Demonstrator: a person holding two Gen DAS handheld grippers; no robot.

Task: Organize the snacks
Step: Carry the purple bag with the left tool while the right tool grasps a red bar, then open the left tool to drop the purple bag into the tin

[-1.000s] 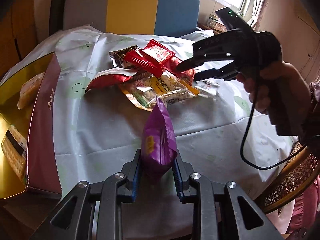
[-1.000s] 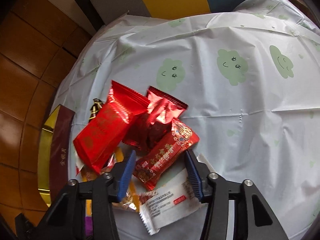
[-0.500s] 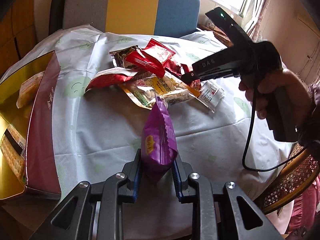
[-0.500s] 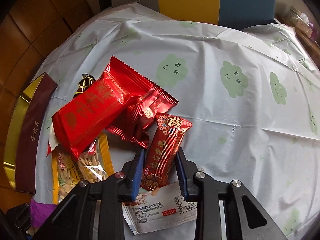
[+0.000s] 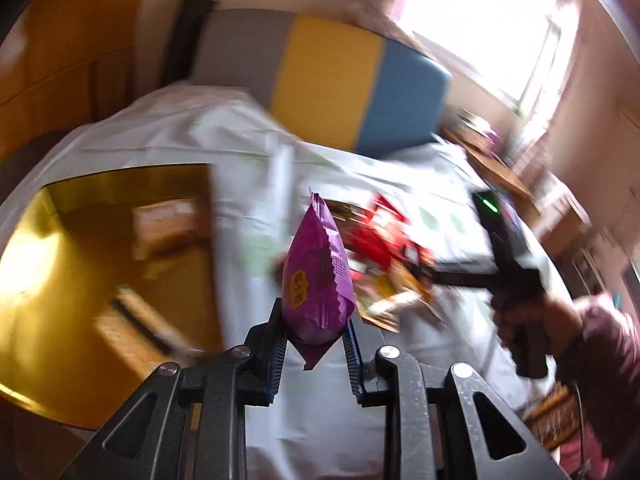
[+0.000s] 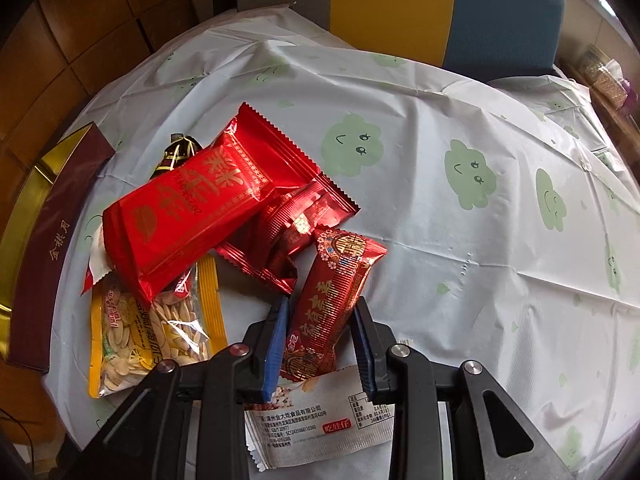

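Snacks on the move — 2 packets gripped

Left gripper, pinching the purple packet, has swung toward the gold box; right gripper now pinches the red packet — both ready for boxing.

Bright window, grey, yellow and blue chair back, cloud-print tablecloth, wood-panelled wall

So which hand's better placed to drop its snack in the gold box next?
Left. Its gripper holds the purple packet right beside the gold box; the right gripper grips a red packet over the pile.
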